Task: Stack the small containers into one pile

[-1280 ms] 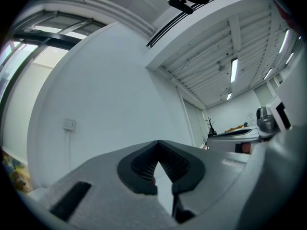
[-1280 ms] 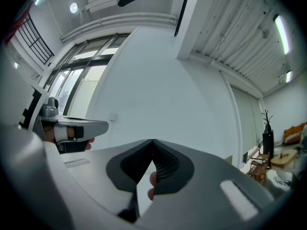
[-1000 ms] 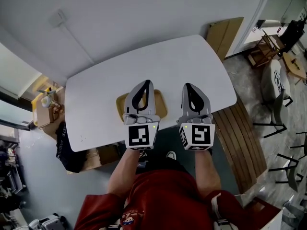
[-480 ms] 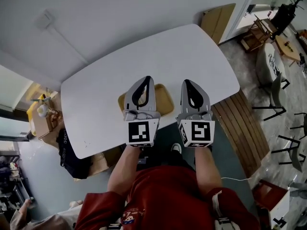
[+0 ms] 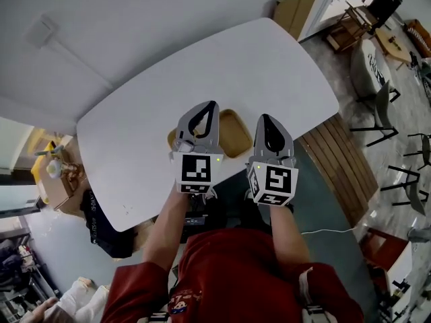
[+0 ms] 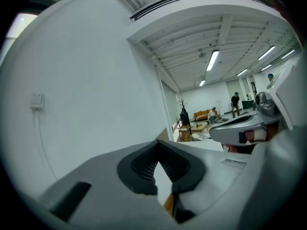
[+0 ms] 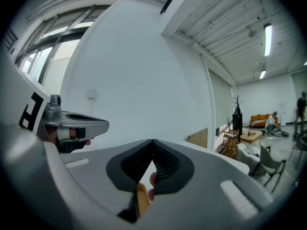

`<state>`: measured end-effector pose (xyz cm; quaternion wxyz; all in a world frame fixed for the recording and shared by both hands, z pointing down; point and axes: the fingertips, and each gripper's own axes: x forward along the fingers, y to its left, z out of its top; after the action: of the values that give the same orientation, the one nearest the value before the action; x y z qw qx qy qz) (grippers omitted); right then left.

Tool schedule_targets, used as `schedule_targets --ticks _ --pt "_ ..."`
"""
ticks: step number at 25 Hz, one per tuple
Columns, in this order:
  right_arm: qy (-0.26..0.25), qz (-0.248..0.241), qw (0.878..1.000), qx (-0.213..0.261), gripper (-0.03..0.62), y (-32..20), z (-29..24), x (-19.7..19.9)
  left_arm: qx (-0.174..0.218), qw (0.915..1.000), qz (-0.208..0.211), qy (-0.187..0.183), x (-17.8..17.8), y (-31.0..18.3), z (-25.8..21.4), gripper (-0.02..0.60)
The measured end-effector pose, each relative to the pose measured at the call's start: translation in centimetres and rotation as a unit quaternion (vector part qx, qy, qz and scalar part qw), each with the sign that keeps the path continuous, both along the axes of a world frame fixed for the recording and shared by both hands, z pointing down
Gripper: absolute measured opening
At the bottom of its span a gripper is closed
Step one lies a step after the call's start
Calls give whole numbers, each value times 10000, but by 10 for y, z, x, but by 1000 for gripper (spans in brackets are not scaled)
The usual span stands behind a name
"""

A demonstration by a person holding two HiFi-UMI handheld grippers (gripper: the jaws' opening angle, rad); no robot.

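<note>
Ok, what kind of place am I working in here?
Probably an open office or studio lounge: a white table, chairs beside it, an orange sofa far back, and ceiling strip lights.

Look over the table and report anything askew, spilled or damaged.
Nothing stands out. The tan tray lies flat on the white table near the person's edge, partly hidden behind the left gripper. No spill or damage shows. No small containers can be made out.
</note>
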<state>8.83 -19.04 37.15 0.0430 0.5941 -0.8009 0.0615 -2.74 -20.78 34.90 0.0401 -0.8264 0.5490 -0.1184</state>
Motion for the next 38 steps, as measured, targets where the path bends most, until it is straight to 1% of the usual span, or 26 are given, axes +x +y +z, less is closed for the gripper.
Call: schedule_targets --ticks 3,6,9,12,14,16,22,24,28,30,31,34,35,38 --pt "-140 206 9987 -442 2 4 27 0 -294 9991 193 -216 -1 -7 24 3" --pt "-306 359 9949 -892 6 6 56 -3 -634 9966 393 -362 -4 -14 48 8" --pt "-395 625 9881 -1347 26 10 84 -7 -1010 9917 614 -503 -7 -21 78 26" --pt "-496 923 9779 -1810 46 17 109 -8 -1414 9838 848 -705 -5 -27 105 60" --pt "-569 1099 9702 -2081 62 24 123 -8 -1676 9770 1010 -847 -4 -28 121 78" --pt "-649 1243 9616 -2358 92 32 136 -10 -1895 9699 1166 -992 -3 -29 136 98" --pt "-866 1553 9361 -3034 151 47 173 -16 -2278 9500 1528 -1493 -1 -42 174 123" --pt "-947 1618 9276 -3231 166 50 184 -15 -2448 9418 1626 -1633 0 -44 187 132" --pt "-1169 1705 9100 -3595 171 54 204 -11 -2765 9235 1835 -1924 5 -45 210 144" --pt "-1295 1688 9014 -3772 170 56 215 -13 -2840 9150 1925 -2123 6 -47 221 149" --pt "-1336 1667 8978 -3851 170 57 220 -14 -2861 9121 1941 -2202 5 -48 225 149" --pt "-1407 1615 8904 -4016 169 61 231 -19 -2974 9055 1940 -2323 3 -51 237 150" --pt "-1431 1609 8887 -4048 167 61 232 -20 -3039 9018 1965 -2360 2 -52 241 149" --pt "-1476 1589 8871 -4075 161 57 233 -21 -3288 8858 2124 -2492 2 -52 253 148"
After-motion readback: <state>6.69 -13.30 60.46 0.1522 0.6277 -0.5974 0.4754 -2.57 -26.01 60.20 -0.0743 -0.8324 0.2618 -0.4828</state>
